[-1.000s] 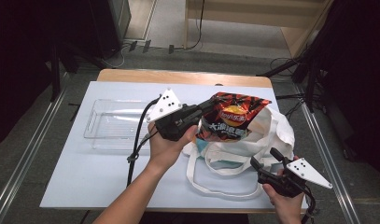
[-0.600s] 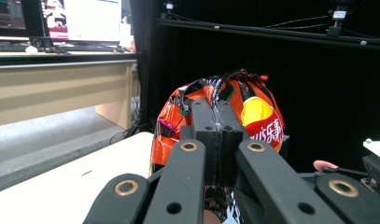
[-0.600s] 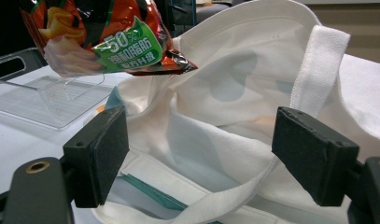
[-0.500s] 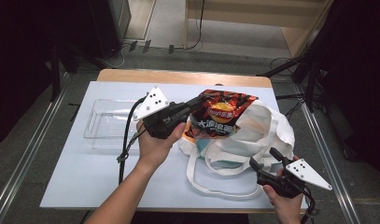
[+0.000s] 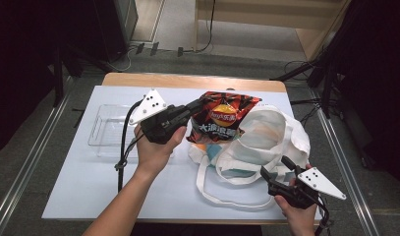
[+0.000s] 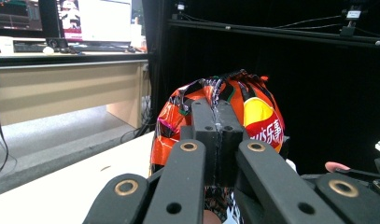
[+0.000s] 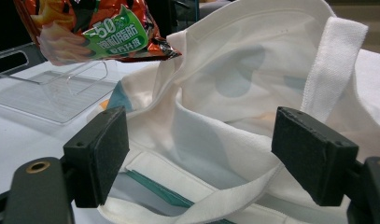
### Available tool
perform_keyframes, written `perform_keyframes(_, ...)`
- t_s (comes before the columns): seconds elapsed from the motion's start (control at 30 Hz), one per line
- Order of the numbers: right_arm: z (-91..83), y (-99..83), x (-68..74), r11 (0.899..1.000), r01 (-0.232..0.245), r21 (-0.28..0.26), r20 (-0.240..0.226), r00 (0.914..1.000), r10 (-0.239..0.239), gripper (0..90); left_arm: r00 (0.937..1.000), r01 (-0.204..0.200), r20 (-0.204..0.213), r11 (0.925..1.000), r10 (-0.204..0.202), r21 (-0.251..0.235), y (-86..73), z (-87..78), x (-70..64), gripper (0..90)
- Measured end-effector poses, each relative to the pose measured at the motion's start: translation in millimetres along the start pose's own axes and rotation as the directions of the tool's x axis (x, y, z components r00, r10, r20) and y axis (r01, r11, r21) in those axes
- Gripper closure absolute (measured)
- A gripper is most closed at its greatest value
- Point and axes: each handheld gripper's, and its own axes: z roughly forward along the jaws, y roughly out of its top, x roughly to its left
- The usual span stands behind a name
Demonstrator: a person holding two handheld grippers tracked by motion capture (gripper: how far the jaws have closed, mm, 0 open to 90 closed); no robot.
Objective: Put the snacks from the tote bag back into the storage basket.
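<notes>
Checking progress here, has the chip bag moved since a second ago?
Yes. The chip bag, held by the left tool, shifted left toward the clear tray.

The chip bag [image 5: 222, 118] is orange-red and black with a yellow logo and a green patch; the tote bag [image 5: 266, 142] is white with pale teal shapes.

The table [image 5: 89, 196] was viewed from above; the chip bag [image 5: 222, 120] was seen close from both gripper views.
</notes>
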Motion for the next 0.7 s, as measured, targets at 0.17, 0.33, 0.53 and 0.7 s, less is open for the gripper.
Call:
perform_keyframes(0.17, 0.2, -0.4, 0.1, 1.000, 0.001, 0.001, 0.001, 1.0000, -0.001, 19.5, 0.9999, -0.004, -0.011, 1.0000, 0.004, -0.002, 1.0, -5.0, 4.7, 90.0)
perform_keyframes(0.33, 0.7, -0.9, -0.2, 1.000, 0.002, 0.003, 0.004, 1.0000, -0.002, 19.6, 0.9996, -0.008, -0.027, 1.0000, 0.008, 0.000, 1.0, -11.0, 10.5, 90.0)
perform_keyframes(0.53, 1.6, -1.5, 0.6, 1.000, -0.001, 0.011, 0.005, 1.0000, 0.001, 19.7, 0.9992, -0.003, -0.041, 1.0000, 0.003, -0.002, 1.1, -17.2, 16.0, 90.0)
perform_keyframes(0.7, 1.8, -1.7, 0.8, 1.000, 0.001, 0.010, 0.007, 1.0000, -0.001, 19.7, 0.9984, -0.004, -0.057, 1.0000, 0.004, -0.004, 1.9, -24.1, 21.1, 90.0)
